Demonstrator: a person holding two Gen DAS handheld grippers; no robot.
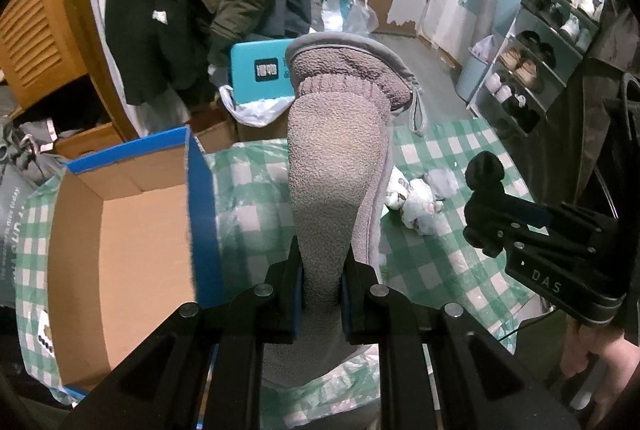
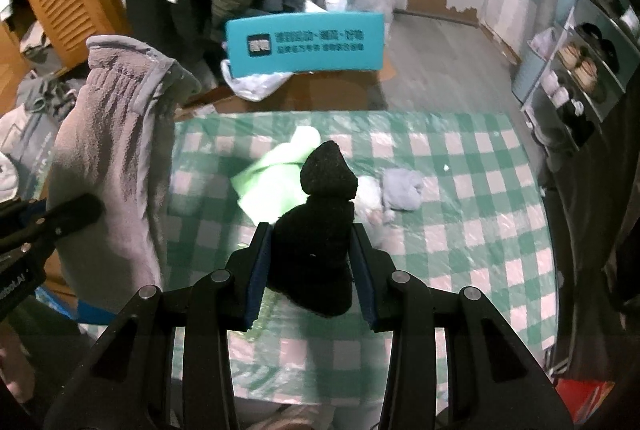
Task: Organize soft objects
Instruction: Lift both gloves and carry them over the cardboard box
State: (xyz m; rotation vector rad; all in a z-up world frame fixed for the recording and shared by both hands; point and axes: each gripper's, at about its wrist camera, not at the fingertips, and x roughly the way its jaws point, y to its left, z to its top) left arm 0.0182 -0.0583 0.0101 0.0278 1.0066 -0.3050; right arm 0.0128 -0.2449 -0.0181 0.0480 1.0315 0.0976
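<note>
Item one: my left gripper (image 1: 322,294) pinches the grey fleece (image 1: 336,165), lifted beside the box (image 1: 120,230) at 9 o'clock for dropping in. Item two: my right gripper (image 2: 310,270) clamps a black sock (image 2: 316,230), clear of the table (image 2: 460,230).

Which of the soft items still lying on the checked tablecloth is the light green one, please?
The light green folded cloth, lying just beyond the black sock held in the right gripper. The pale grey-blue bundle and the white item lie to its right.
</note>
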